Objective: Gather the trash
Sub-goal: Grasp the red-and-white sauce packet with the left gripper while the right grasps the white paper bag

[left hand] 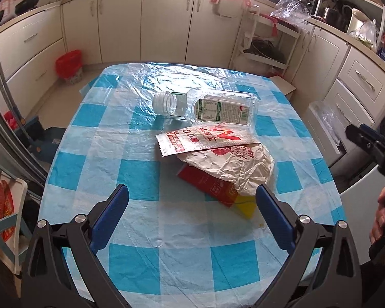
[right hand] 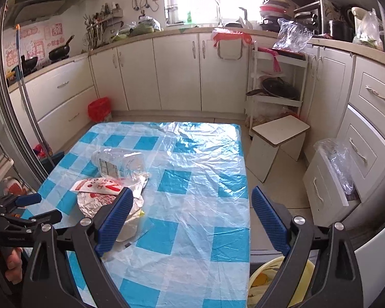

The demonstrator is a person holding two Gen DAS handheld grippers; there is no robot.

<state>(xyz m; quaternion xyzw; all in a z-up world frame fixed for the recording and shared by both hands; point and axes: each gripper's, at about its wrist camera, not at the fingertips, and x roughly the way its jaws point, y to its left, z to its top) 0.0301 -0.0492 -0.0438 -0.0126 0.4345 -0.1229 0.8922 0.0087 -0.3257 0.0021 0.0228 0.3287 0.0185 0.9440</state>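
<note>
A table (left hand: 146, 264) covered by a blue and white checked plastic cloth stands in a kitchen, and the trash lies in a small heap near its middle. An empty clear plastic bottle (left hand: 215, 109) lies on its side at the far end of the heap, its uncapped mouth pointing left. Just nearer, a flat red and white packet (left hand: 202, 140) rests partly on a crumpled paper wrapper (left hand: 241, 166), which in turn covers part of a red and yellow carton (left hand: 218, 191). The left gripper (left hand: 192, 195) hovers above the near part of the table with its jaws spread wide and nothing between them; its right finger sits close to the carton's near corner. The right gripper (right hand: 192, 197) is also released and empty, held over the table's right side, with the heap to its left. A yellow basin (right hand: 282, 279) sits low beside the table's near right edge. A red-lined bin (left hand: 69, 65) stands on the floor far left.
</note>
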